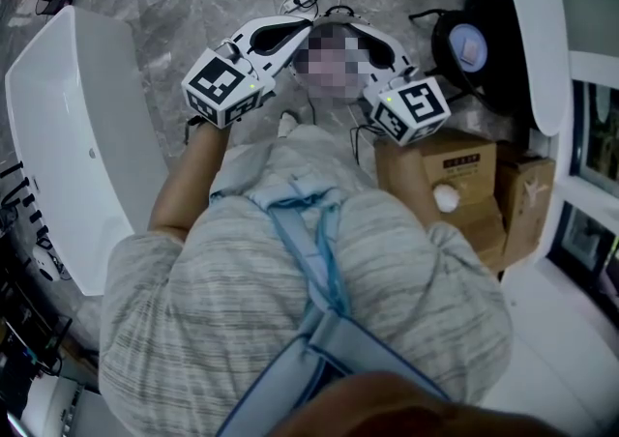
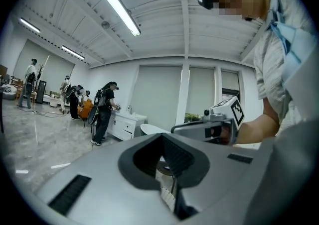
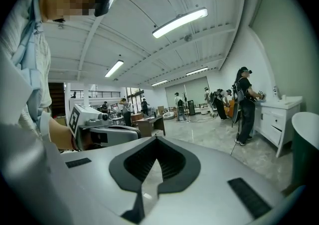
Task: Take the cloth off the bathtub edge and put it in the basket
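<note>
Glossy white oval bathtub point(image 1: 68, 164) sits at the head view's left, its near end cut off; no cloth can be made out on its edge; left gripper point(image 1: 302, 27) and right gripper point(image 1: 353, 31) are held level, jaws pressed together, empty; only their views show dark ribbed pads point(image 2: 175, 155) and ceiling strip lights point(image 3: 180, 22); brown cardboard boxes point(image 1: 455, 169) stand right.

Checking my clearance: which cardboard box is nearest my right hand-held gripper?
The white-labelled box, just below the right hand-held gripper; the other box sits farther right.
</note>
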`<state>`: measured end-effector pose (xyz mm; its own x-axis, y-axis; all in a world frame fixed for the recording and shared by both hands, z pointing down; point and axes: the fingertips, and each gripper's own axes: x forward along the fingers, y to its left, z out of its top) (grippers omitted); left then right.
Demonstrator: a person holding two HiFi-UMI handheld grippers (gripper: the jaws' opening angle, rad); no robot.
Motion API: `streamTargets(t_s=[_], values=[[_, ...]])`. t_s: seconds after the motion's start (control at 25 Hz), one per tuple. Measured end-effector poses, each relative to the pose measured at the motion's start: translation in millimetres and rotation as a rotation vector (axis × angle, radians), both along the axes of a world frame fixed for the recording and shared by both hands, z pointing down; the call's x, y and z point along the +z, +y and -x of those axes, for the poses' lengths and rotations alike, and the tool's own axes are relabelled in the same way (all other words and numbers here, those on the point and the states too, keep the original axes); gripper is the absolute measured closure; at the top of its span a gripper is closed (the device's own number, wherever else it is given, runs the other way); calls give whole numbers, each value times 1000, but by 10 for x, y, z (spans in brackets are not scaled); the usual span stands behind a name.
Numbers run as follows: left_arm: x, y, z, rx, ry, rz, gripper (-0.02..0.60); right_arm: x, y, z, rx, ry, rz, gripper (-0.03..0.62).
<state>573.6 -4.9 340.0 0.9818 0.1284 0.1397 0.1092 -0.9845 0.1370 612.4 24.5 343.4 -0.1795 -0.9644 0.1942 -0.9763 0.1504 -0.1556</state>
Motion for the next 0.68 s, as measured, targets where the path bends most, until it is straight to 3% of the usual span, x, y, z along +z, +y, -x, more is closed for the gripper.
streamTargets(t_s=[0.68], values=[[-24,4,-54,13,11,24,577,-3,-9,-77,2,-3,4,589]])
